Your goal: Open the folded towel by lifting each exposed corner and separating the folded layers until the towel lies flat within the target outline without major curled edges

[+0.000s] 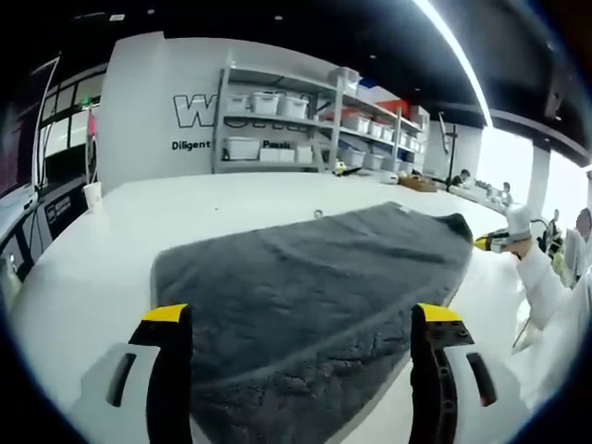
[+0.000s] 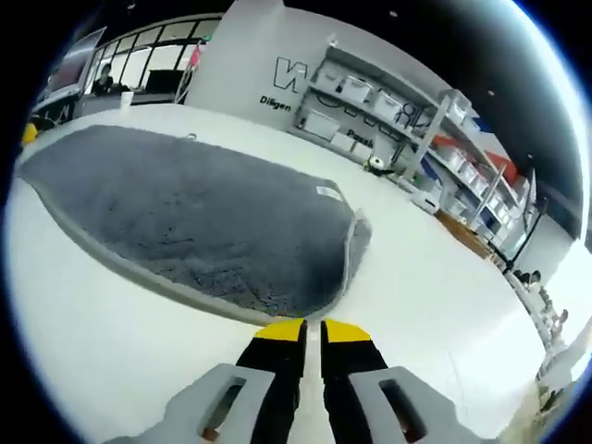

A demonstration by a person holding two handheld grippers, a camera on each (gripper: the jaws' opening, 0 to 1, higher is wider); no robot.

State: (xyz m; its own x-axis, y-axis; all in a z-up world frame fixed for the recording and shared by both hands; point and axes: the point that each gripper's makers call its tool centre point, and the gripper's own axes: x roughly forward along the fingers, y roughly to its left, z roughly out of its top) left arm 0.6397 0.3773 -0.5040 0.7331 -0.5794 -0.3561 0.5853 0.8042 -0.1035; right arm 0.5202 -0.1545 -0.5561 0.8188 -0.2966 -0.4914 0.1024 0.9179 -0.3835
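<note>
Left claw [image 1: 305,319] spread wide over grey towel [image 1: 314,277] on white counter [image 1: 111,250], right claw [image 2: 312,330] nearly closed, empty, just off towel's near edge

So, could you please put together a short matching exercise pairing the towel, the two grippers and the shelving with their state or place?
Things:
1. towel
2. left gripper
3. right gripper
4. shelving unit

States or places:
A. jaws wide apart, over the grey pile
B. against the far wall, holding white bins
C. spread grey on the white table
D. jaws nearly together, holding nothing, just off the towel's edge

Pairs: 1-C, 2-A, 3-D, 4-B
</note>
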